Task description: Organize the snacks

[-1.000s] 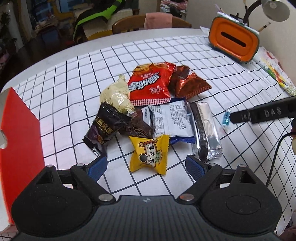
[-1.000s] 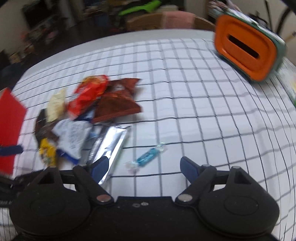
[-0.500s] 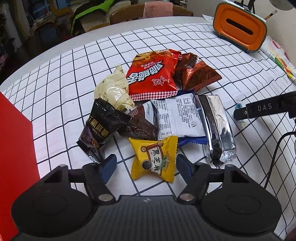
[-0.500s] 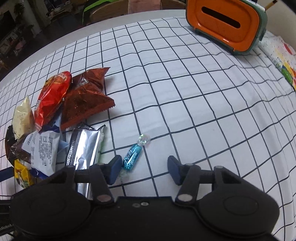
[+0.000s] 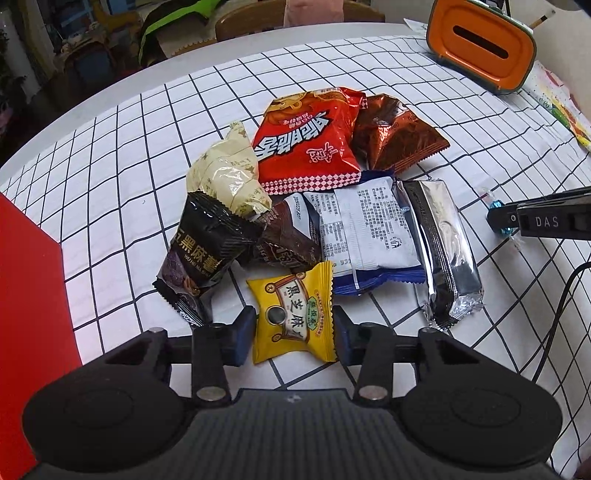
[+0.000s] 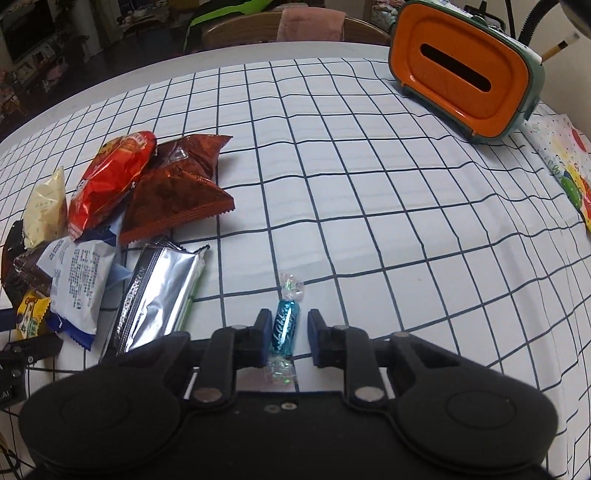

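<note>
A heap of snack packs lies on the checked tablecloth (image 5: pixel 110 206): a red chip bag (image 5: pixel 306 140), a brown bag (image 5: pixel 395 136), a cream pack (image 5: pixel 225 177), a black pack (image 5: pixel 203 247), a white pack (image 5: pixel 365 229) and a silver pack (image 5: pixel 447 251). At the near edge of the heap lies a yellow snack packet (image 5: pixel 291 314). My left gripper (image 5: pixel 294 328) is closing on it, pads touching both its sides. To the right, apart from the heap, my right gripper (image 6: pixel 290 332) is shut on a small blue wrapped candy (image 6: pixel 284 326) that rests on the cloth.
A red box (image 5: pixel 26 295) stands at the left edge. An orange tissue box (image 6: pixel 461 70) sits at the far right, with a colourful paper (image 6: pixel 569 170) beside it. A black cable (image 5: pixel 554 306) trails at the right. A chair (image 6: pixel 240 29) stands beyond the table.
Both grippers' jaws have closed in. The left one dropped closer over the yellow packet and now touches it. The right one settled around the blue candy and shut on it.
</note>
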`<action>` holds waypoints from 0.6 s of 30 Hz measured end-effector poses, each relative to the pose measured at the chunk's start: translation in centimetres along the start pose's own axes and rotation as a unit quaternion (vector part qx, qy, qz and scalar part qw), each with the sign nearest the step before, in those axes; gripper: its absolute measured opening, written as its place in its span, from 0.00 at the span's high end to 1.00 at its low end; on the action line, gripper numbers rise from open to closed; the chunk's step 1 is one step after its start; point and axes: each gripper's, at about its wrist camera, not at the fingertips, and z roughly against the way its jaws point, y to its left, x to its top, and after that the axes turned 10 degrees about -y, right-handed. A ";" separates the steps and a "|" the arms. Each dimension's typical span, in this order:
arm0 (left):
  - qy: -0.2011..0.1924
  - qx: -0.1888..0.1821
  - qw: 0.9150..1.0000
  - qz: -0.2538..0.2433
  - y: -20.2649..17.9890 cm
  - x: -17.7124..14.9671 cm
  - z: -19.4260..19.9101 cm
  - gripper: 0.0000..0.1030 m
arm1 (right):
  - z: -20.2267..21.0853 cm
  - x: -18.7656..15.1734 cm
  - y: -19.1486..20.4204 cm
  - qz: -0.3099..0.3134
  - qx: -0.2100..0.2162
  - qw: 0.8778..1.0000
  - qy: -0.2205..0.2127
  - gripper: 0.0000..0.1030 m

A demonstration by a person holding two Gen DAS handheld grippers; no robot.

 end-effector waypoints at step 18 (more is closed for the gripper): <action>-0.015 -0.007 0.999 0.046 1.2 -1.2 3.2 0.68 | 3.6 0.2 -1.1 -0.014 0.040 0.999 -0.030 0.88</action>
